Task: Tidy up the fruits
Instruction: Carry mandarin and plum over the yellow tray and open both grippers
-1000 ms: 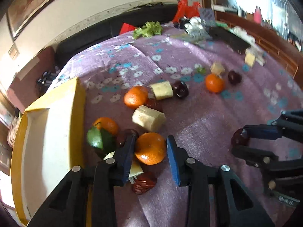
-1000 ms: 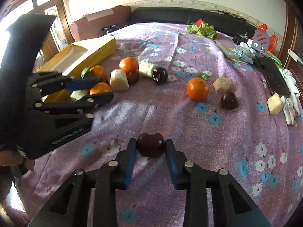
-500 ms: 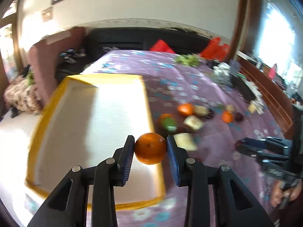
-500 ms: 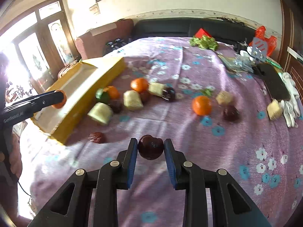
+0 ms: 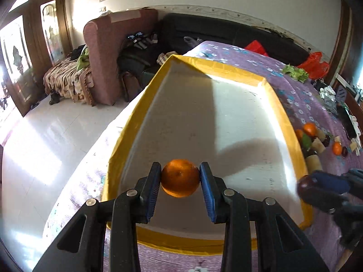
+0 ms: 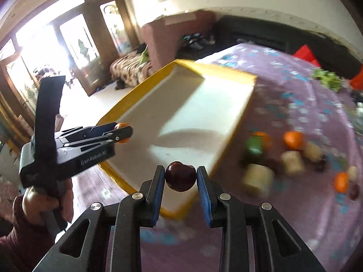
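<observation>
My left gripper point(image 5: 180, 178) pinched an orange point(image 5: 180, 178) tight between both pads, hanging over the near end of the yellow tray point(image 5: 138, 117). Tray floor lay straight below and ahead of it, long axis running away from me. My right gripper point(image 6: 180, 176) squeezed a dark plum point(image 6: 180, 176), sitting above the tray's near right corner, floor off to its left. Left was the better placed hand, I'd guess. Loose fruit pile point(image 6: 292, 158) sat right of the tray.
</observation>
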A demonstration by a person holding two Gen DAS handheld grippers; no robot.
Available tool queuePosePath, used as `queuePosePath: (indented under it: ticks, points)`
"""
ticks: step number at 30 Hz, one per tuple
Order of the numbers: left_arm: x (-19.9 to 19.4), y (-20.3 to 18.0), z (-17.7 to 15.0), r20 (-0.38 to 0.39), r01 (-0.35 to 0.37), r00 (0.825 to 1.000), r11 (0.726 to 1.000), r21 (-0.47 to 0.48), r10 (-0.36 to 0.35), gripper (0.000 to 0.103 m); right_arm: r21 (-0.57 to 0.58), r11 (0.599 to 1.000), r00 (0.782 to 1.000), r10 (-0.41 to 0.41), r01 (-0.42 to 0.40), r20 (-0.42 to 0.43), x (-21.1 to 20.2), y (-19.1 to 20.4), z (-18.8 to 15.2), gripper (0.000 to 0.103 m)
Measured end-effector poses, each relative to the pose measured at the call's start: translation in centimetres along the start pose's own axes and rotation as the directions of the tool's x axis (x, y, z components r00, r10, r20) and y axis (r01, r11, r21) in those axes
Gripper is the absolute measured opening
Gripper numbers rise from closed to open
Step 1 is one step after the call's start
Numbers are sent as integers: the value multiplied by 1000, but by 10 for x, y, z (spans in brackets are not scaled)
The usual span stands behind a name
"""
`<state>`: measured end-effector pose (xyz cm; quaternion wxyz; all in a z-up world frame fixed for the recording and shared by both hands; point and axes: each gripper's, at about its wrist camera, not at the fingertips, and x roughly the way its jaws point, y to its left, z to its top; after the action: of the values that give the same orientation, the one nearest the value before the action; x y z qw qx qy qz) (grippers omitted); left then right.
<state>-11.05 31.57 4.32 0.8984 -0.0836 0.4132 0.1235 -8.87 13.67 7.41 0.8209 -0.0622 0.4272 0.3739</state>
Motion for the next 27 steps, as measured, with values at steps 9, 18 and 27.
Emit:
queuePosePath:
  ticks: [9,18,27]
  points:
    - [-16,16,-2,17,31,999,999,-40,-30,68,17,1000,998,-10,11,-60,53,14,10,34]
    - [-67,16,-16,136,63,989,995,-71,-53,82,111,990,994,-89,82,61,3,-18,9,63]
    - [-86,1,-22,170,63,984,997,-50,-54,82,89,985,989,-141,144,-48,35,-7,-16,40]
